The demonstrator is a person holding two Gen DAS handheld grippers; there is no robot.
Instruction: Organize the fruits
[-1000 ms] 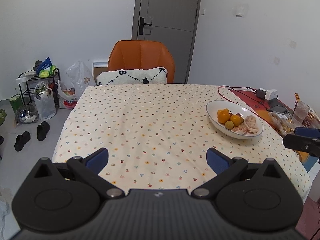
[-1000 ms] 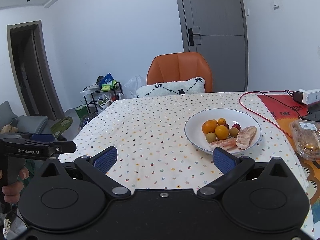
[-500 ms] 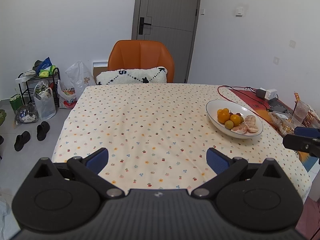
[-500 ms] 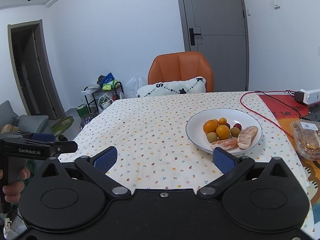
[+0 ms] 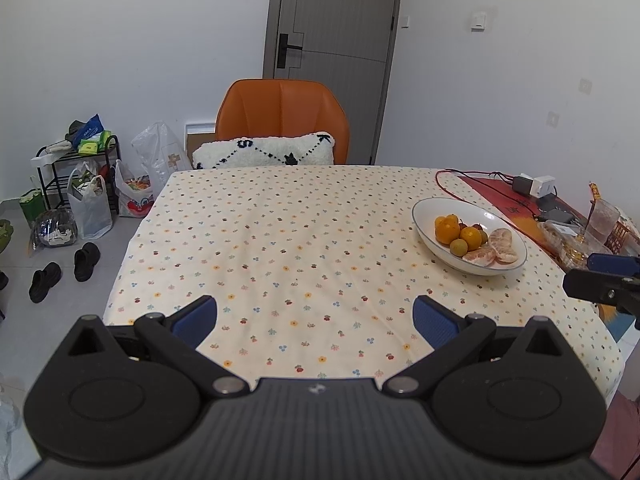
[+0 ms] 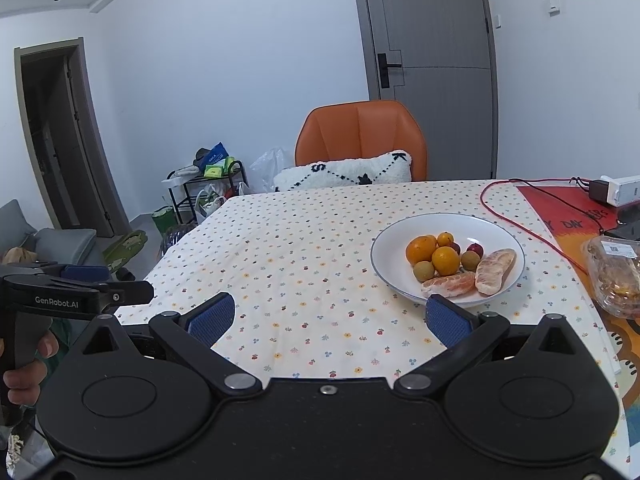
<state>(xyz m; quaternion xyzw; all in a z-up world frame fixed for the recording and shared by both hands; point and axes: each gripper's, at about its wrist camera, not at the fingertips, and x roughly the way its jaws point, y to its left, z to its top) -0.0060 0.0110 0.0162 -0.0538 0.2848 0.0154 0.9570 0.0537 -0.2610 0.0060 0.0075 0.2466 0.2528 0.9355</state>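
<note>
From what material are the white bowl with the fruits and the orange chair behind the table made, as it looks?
The bowl looks like glazed ceramic: a smooth, white, slightly shiny surface with a thin dark line along the rim; hard plastic cannot be excluded. The chair back seems covered in leather or imitation leather: even orange, soft sheen, stitched vertical seams.

White walls, grey door (image 5: 336,56), orange chair (image 5: 282,114)

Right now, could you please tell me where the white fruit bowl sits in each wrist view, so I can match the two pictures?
Left wrist view: the white fruit bowl lies right of centre on the tablecloth, far from the open left tool.
Right wrist view: the bowl lies right of centre, just beyond the open right tool.
Shared landmark: the orange chair behind the table.
</note>
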